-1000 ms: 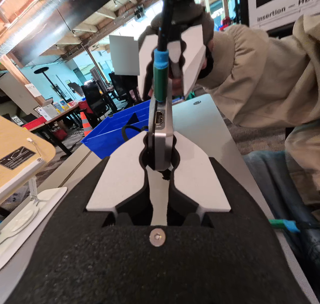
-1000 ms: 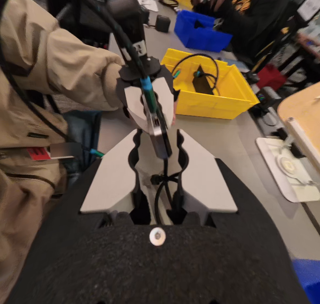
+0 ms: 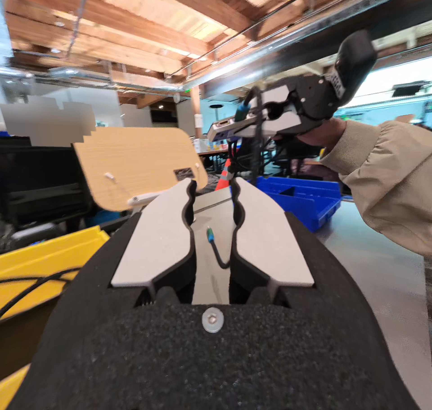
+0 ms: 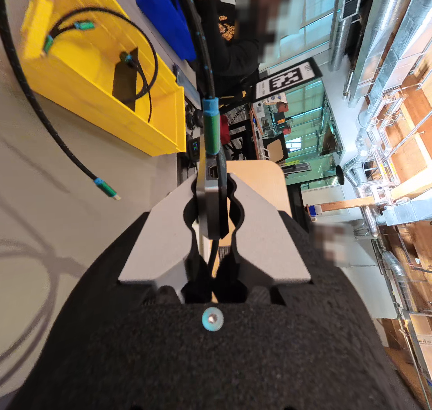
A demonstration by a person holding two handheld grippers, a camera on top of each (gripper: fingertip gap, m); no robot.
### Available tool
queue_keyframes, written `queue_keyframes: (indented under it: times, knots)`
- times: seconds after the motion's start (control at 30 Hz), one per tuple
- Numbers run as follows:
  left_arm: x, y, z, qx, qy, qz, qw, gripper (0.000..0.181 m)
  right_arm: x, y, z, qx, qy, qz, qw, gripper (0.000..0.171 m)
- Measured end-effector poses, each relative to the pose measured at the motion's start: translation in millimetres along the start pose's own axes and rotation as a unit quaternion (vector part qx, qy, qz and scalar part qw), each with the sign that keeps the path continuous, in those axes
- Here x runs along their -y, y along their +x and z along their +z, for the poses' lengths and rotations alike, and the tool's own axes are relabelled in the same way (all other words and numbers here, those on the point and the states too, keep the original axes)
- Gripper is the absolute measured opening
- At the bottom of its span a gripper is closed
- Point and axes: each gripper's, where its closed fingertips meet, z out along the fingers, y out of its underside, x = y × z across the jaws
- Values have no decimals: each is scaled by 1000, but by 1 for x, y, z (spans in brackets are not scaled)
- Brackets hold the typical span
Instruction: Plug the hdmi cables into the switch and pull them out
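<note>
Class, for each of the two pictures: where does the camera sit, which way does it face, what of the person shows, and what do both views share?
Left wrist view: behind the open, empty left claw, facing across the grey table at a loose cable plug; a beige sleeve shows.
Right wrist view: behind the right claw, rolled sideways, shut on the HDMI switch.
Shared: switch, plugged-in green connector, yellow bin.

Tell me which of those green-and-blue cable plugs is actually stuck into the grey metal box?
The green-and-blue plug seated in the grey switch, held by the right gripper. The others lie loose: one on the table, the rest in the yellow bin.
</note>
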Motion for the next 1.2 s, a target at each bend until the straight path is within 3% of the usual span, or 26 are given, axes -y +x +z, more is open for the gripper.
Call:
queue_keyframes:
  times: [0.27,0.37,0.47,0.6,0.8,0.97,1.1,1.2]
  knots:
    - [-55,31,-55,61,-128,36,989,24,-47,-103,92,9,40,84,996,19]
    - [-82,28,-71,86,-201,0,976,24,-65,-113,98,-40,56,137,988,19]
    - [-107,17,-86,120,-260,-64,956,24,-79,-130,91,-69,50,131,988,19]
    - [-118,-12,-94,173,-276,-95,940,26,-93,-146,79,-82,33,111,990,19]
    - [-134,-30,-91,214,-303,-140,918,45,-103,-150,90,-40,20,188,981,21]
    - [-108,-63,-78,224,-310,-131,915,46,-105,-155,93,-28,11,199,980,22]
    - [-97,-98,-58,167,-403,-112,893,46,-105,-153,93,-34,15,199,979,21]
    - [-109,-118,-36,141,-453,-169,864,56,-105,-155,93,-35,13,190,981,21]
